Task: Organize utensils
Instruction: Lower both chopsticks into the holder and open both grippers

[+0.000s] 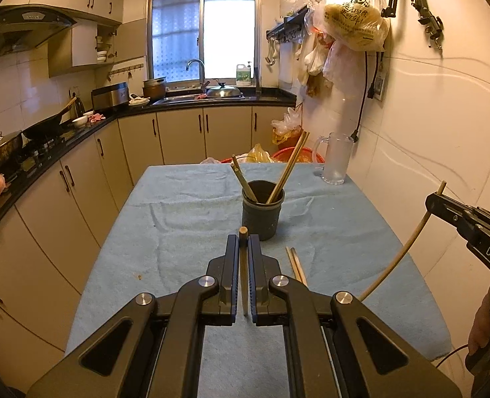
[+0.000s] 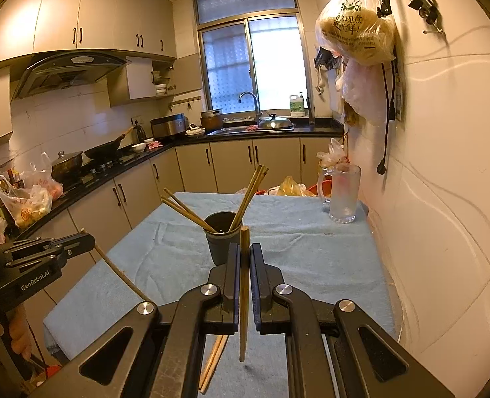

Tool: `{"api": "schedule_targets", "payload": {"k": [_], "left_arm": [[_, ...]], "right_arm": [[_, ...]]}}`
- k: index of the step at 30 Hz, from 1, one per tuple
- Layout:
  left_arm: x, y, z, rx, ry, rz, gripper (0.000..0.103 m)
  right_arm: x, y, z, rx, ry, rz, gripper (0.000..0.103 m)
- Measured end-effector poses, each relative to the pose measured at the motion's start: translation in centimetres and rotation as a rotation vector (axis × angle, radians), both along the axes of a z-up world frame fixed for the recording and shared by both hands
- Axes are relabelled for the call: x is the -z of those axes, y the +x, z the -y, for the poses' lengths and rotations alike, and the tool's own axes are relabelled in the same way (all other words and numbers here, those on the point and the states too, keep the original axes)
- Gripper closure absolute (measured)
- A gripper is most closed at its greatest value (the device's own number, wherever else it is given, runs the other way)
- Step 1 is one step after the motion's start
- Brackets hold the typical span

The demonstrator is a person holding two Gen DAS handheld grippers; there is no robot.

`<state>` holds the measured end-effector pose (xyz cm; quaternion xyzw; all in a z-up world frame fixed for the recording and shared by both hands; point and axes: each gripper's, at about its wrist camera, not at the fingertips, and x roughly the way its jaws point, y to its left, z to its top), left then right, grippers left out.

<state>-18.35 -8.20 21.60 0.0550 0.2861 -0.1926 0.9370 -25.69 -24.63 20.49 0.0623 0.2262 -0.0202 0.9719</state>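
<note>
A thin wooden chopstick (image 1: pixel 244 265) is pinched upright between the fingers of the left gripper (image 1: pixel 243 242). A second wooden chopstick (image 2: pixel 244 285) is pinched by the right gripper (image 2: pixel 244 248). Just ahead, a dark round plastic cup (image 1: pixel 262 214) holding more chopsticks (image 1: pixel 288 169) is seen on the blue-towelled tabletop (image 1: pixel 185 219). Two loose chopsticks (image 1: pixel 296 265) are lying beside it, near a frosted glass mug (image 1: pixel 336 159).

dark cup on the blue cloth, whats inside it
Wooden chopsticks lean out of the dark round cup in two bunches, left and right. Their lower ends and the cup's bottom are hidden by its wall.
</note>
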Motion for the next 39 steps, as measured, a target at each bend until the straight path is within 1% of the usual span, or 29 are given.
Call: {"api": "schedule_targets", "payload": {"k": [5,10,14,19,23,28,33,35,36,39], "left_arm": [[-0.1,0.5,0.2,0.014,-0.007,-0.009,0.098],[-0.9,1.2,0.5,0.044,-0.032,-0.008,0.098],[-2.4,2.0,0.8,0.067,-0.062,0.000,0.098],[-5.1,3.7,1.7,0.103,-0.084,0.027,0.098],[-7.2,5.1,3.1,0.114,-0.094,0.072,0.098],[-9.9,8.5,4.9,0.078,-0.146,0.135,0.098],[-11.6,12.4,6.0,0.027,-0.218,0.166,0.098],[-11.8,13.9,6.6,0.002,-0.228,0.195,0.098],[-11.6,14.5,6.9,-0.004,-0.231,0.196,0.098],[-10.1,17.0,8.1,-0.017,-0.225,0.157,0.098]], "right_arm": [[0.2,0.8,0.2,-0.004,0.009,-0.002,0.097],[0.2,1.9,0.4,-0.007,0.017,-0.001,0.097],[0.0,3.0,0.8,-0.006,0.020,-0.004,0.097],[-0.8,4.9,1.6,0.007,0.023,0.015,0.097],[-1.9,6.9,2.9,0.018,0.069,0.037,0.097],[-3.6,9.9,4.1,0.008,0.134,0.074,0.097],[-5.7,13.2,4.6,-0.007,0.180,0.146,0.097],[-6.1,14.7,4.8,-0.015,0.211,0.180,0.096],[-6.2,15.4,4.7,-0.016,0.219,0.191,0.096],[-5.7,17.3,4.4,-0.006,0.216,0.206,0.096]]}}
